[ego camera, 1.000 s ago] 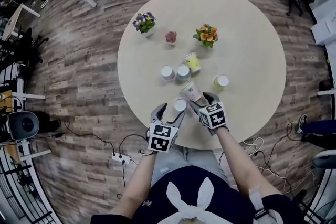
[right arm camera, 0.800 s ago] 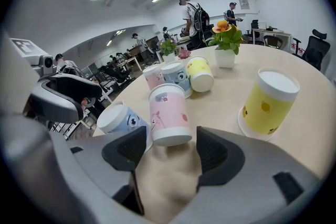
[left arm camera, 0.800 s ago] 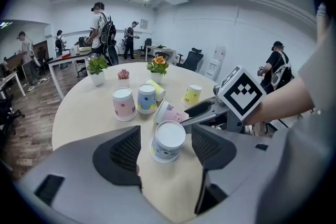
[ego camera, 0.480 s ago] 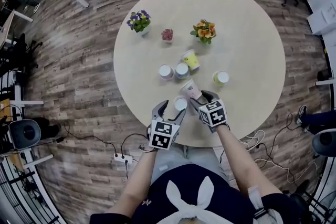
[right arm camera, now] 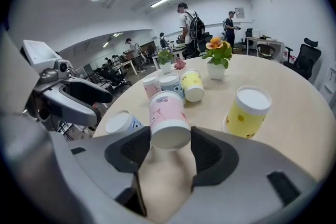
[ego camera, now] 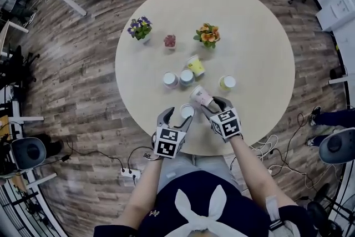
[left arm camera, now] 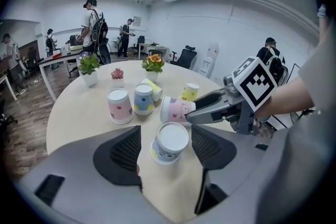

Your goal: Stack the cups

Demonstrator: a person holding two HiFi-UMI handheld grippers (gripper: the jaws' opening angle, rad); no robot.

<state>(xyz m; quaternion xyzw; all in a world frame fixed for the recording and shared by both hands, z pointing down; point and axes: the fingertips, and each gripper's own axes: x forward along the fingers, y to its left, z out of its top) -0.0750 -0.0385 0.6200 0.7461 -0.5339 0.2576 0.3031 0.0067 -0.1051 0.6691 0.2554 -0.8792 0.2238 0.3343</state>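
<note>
My right gripper (right arm camera: pixel 170 150) is shut on a pink cup (right arm camera: pixel 168 119); its jaws have just been closing on it. The cup lies tilted between the pads, its base toward the camera and its mouth toward the left gripper. In the head view this pink cup (ego camera: pixel 200 95) juts out from the right gripper (ego camera: pixel 213 106). My left gripper (left arm camera: pixel 166 148) stands open around an upside-down blue-patterned cup (left arm camera: pixel 169 142) on the table, with a gap at the left pad. Farther out stand a pink cup (ego camera: pixel 170 80) and a blue cup (ego camera: pixel 186 77), both upside down. A yellow cup (ego camera: pixel 195 65) lies on its side.
Another yellow cup (ego camera: pixel 227 83) stands upside down right of the held one. Three small flower pots (ego camera: pixel 206 36) line the far part of the round table (ego camera: pixel 260 41). The table's near edge runs just under both grippers. People stand in the room beyond.
The right jaws have drawn in onto the pink cup. Both hands stay about where they were, and the head view has drifted a little.
</note>
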